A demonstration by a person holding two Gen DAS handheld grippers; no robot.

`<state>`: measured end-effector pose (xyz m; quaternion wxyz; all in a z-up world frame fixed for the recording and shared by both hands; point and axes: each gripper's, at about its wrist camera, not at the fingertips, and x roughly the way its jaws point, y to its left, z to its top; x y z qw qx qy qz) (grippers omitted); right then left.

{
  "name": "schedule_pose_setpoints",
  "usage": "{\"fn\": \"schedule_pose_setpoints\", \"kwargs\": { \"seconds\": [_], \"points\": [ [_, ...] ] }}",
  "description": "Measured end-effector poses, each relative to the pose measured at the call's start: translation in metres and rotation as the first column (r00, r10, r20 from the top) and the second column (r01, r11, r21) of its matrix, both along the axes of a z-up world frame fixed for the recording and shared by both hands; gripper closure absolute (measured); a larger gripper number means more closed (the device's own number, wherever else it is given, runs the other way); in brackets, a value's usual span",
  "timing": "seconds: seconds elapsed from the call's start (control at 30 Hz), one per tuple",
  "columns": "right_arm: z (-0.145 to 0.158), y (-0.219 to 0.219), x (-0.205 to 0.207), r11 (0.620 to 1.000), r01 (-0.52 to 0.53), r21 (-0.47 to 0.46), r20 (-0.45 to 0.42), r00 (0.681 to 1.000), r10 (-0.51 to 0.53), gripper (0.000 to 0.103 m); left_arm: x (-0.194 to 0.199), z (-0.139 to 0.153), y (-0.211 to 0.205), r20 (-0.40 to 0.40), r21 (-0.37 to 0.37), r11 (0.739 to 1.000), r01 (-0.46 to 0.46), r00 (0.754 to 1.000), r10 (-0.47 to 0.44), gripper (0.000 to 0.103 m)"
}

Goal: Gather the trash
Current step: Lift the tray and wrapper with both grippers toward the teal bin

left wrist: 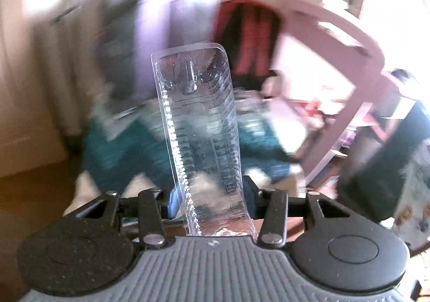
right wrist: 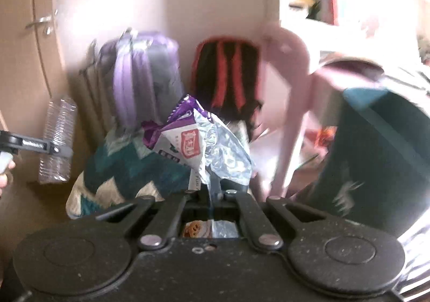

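While the left gripper [left wrist: 212, 202] clamps a clear plastic bottle [left wrist: 199, 130] that juts straight out from its jaws, the right gripper [right wrist: 212, 192] is clenched on a crumpled purple-and-silver snack wrapper [right wrist: 204, 141]. Both are held up in the air above a teal zigzag rug [right wrist: 126, 167], with a purple suitcase [right wrist: 142, 71] and a black-and-red backpack [right wrist: 228, 73] against the wall, and a dark bin [right wrist: 376, 157] at right.

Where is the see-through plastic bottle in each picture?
Left wrist: the bottle stands up in the middle, clamped in the left gripper.
Right wrist: the bottle is at the far left edge, held there by the left gripper.
Shared landmark: the purple suitcase by the wall.
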<state>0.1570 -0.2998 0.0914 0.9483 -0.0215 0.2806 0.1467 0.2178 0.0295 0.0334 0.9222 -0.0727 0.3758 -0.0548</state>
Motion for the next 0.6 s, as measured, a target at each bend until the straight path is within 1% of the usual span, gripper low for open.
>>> {"fn": "schedule_pose_setpoints", "kwargs": {
  "seconds": [0.07,0.17,0.2,0.3,0.37,0.47,0.6],
  "points": [
    [0.019,-0.018,-0.002,0.999,0.033,-0.008,0.038,0.999,-0.033,0.103,0.011,0.022,-0.038,0.026,0.0,0.997,0.072,0.997,-0.072,0.057],
    [0.044,-0.047,-0.002,0.996,0.085,-0.002,0.089,0.992,-0.085,0.103,0.014,0.056,-0.092,0.075,0.007,0.986,0.169,0.983,-0.169,0.058],
    [0.054,-0.058,-0.001,0.994,0.107,0.006,0.109,0.988,-0.107,0.103,0.016,0.068,-0.114,0.095,0.016,0.978,0.208,0.973,-0.208,0.058],
    [0.082,-0.089,-0.002,0.987,0.162,0.021,0.171,0.972,-0.163,0.103,0.017,0.097,-0.17,0.15,0.059,0.958,0.282,0.946,-0.288,0.057],
    [0.097,-0.106,-0.001,0.98,0.197,0.028,0.205,0.958,-0.198,0.103,0.021,0.114,-0.2,0.172,0.06,0.944,0.326,0.928,-0.331,0.057],
    [0.109,-0.132,0.008,0.968,0.25,0.035,0.234,0.939,-0.251,0.103,0.026,0.138,-0.251,0.202,0.06,0.921,0.385,0.899,-0.389,0.057],
    [0.105,-0.165,0.028,0.943,0.332,0.032,0.231,0.915,-0.33,0.103,0.034,0.156,-0.316,0.222,0.069,0.89,0.45,0.863,-0.453,0.057]
  ]
}}
